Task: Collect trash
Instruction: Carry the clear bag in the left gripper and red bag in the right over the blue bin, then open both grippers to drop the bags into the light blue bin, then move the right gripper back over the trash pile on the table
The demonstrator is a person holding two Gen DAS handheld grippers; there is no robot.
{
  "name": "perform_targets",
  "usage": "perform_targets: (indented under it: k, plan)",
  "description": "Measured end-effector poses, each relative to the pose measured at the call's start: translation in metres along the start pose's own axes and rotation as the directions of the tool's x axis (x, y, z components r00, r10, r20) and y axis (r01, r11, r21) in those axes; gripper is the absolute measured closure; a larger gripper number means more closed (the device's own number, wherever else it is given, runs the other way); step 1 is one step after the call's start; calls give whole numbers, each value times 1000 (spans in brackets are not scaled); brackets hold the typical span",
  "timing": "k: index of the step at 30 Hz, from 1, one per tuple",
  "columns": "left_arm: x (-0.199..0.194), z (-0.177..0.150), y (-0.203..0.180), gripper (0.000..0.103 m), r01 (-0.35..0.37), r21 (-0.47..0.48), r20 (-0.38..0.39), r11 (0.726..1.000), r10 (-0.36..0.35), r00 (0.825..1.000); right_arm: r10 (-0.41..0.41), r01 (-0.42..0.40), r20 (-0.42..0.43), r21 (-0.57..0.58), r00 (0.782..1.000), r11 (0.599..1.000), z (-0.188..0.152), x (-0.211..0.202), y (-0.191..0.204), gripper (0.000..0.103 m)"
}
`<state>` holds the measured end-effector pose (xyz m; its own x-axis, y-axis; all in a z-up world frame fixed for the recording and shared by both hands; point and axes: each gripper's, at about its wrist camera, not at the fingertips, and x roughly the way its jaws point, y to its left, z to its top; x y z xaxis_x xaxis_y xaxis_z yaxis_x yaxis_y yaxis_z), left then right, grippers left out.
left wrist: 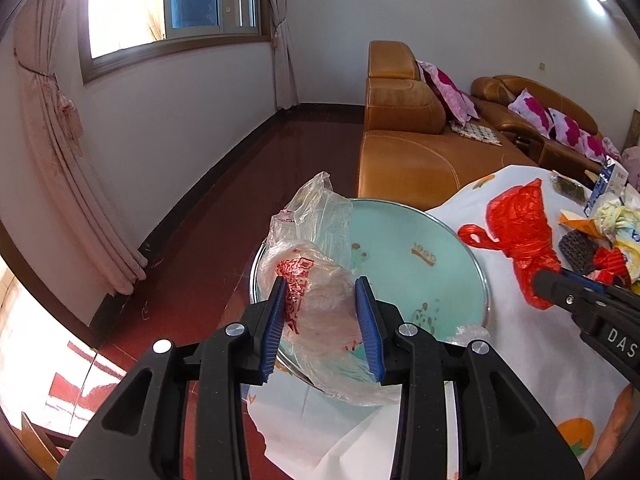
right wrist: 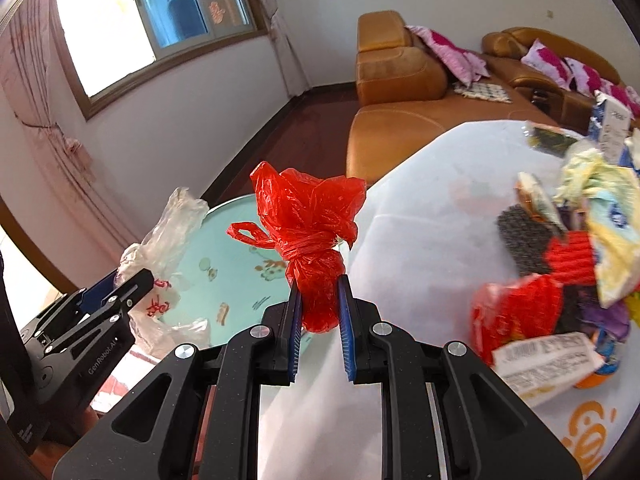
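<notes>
Left wrist view: left gripper (left wrist: 322,320) partly closed, blue pads pinching a clear plastic bag (left wrist: 316,260) with red print, held over a pale green basin (left wrist: 420,264) at the table edge.

Right wrist view: right gripper (right wrist: 319,308) nearly closed on the knotted red bag (right wrist: 308,232), between basin (right wrist: 236,256) and white tablecloth (right wrist: 432,216). Wrapper pile (right wrist: 568,264) lies to the right.

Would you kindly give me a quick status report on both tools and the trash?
Left tool shut on clear plastic bag over basin. Right tool shut on red bag. Trash pile remains on table.
</notes>
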<state>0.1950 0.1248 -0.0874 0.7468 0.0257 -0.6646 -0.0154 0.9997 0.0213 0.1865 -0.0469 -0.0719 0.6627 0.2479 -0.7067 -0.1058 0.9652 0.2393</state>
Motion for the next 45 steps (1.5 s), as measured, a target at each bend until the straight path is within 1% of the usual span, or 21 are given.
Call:
perform_targets:
  k: [6,8,9,10,11,14,15,16,21,25,28,31,35,45]
  plan:
    - [15,-2,1,67,-5,1,-30,1000,5,1000,8,-9,-32,-34,999,999,3,23,8,84]
    - [19,0,0,65,-10,-4,-39,1000,10,999,22,-24,-42,-48,999,999,4,30,12,81]
    - [21,0,1,63,-12,-5,-42,1000,11,999,27,-30,-44,-51,999,998,5,33,14,79]
    - [22,0,1,57,-17,-4,-46,1000,17,999,31,-33,-45,-50,998,998,6,35,13,71]
    - [22,0,1,56,-24,-2,-46,1000,23,999,31,-33,-43,-43,999,999,6,36,11,66]
    - [19,0,1,44,-42,-6,-38,999,41,998,35,-36,-37,-22,999,999,8,33,5,66]
    - [17,1,3,37,-51,-17,-33,999,51,998,33,-33,-34,-17,999,999,8,31,3,66]
    - [16,1,5,33,-58,-25,-30,998,57,998,31,-31,-26,-12,999,999,9,27,0,65]
    - [5,3,5,24,-69,-58,-13,996,69,998,3,-3,30,2,1000,1000,10,3,-10,63]
    - [-6,4,1,23,-67,-50,9,997,67,998,-32,31,78,16,996,999,8,-20,-19,63]
    - [-15,5,-4,22,-55,-59,24,997,57,998,-71,69,119,29,990,997,5,-40,-30,63]
    - [-20,7,-12,22,-33,-52,32,998,35,999,-111,103,150,56,982,993,2,-57,-43,63]
    - [-29,7,-29,20,-3,-19,48,1000,4,999,-163,147,179,102,970,984,-3,-77,-63,63]
    - [-46,9,-61,19,51,31,63,998,-53,997,-213,176,214,180,953,968,-13,-111,-95,63]
